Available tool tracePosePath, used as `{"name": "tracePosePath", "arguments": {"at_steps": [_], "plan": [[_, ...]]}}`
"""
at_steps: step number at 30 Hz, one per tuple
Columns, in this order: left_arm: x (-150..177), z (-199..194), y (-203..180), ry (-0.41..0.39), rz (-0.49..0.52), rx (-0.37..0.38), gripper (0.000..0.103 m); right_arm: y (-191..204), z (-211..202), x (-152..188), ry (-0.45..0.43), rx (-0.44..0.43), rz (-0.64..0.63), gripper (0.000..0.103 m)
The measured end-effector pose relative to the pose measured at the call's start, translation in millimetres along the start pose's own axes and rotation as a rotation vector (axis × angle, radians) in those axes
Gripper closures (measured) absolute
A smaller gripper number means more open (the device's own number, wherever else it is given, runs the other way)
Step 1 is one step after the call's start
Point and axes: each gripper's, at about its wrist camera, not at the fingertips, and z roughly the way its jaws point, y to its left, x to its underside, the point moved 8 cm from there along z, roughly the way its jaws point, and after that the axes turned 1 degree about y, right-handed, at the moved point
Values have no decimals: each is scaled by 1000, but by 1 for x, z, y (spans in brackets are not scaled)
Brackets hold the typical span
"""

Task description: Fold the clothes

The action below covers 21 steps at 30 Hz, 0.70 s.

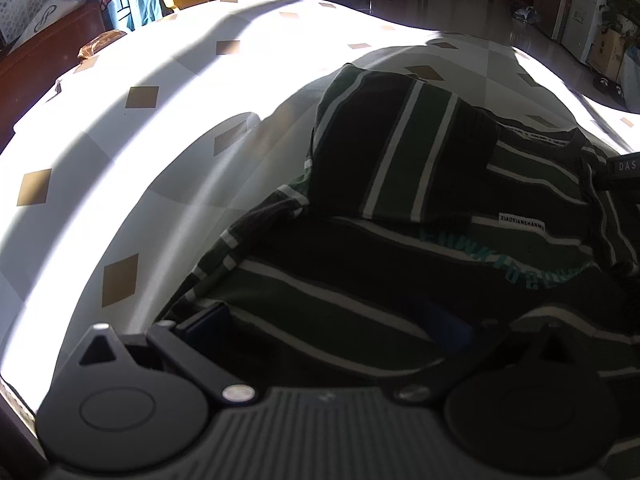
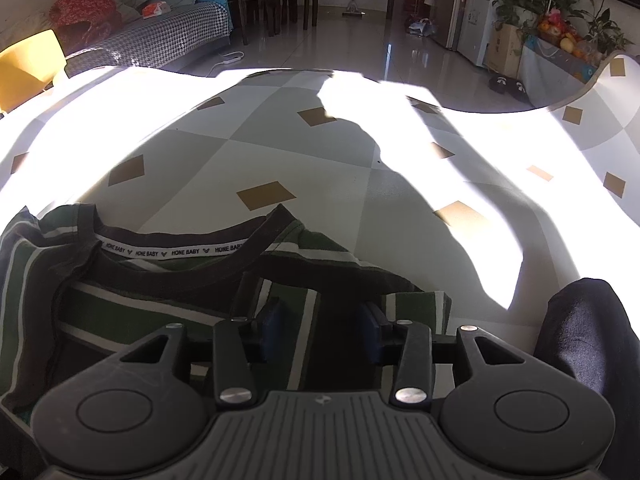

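A dark green, black and white striped shirt (image 1: 400, 184) lies on the checked tablecloth (image 1: 120, 160), one sleeve folded over its body. My left gripper (image 1: 328, 324) hangs low over the shirt's near part, its jaws wide apart and gripping nothing. In the right wrist view the shirt (image 2: 160, 300) shows its collar (image 2: 172, 252) with lettered tape, facing away from me. My right gripper (image 2: 320, 322) is over a striped fold beside the collar. Its blue pads (image 2: 272, 320) stand apart with cloth between them, and I see no pinch. A black lettered piece of it (image 1: 622, 170) shows at the left view's right edge.
Bright sun bands cross the tablecloth (image 2: 320, 160), which has bare room beyond the shirt. A yellow chair (image 2: 28, 64) and a houndstooth sofa (image 2: 160, 40) stand past the far left edge. A person's dark sleeve (image 2: 588, 320) is at the right. A fridge (image 2: 480, 12) stands across the floor.
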Motion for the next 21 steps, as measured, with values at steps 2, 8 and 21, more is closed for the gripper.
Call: {"name": "tracePosePath", "arguments": {"at_steps": [2, 8, 21], "plan": [[3, -2, -4, 3, 12, 7, 0, 0, 1, -2, -1, 3, 5, 61], [11, -7, -13, 22, 43, 40, 0, -1, -1, -4, 7, 5, 25, 61], [17, -13, -14, 73, 100, 79, 0, 37, -39, 1, 59, -160, -19, 61]]}}
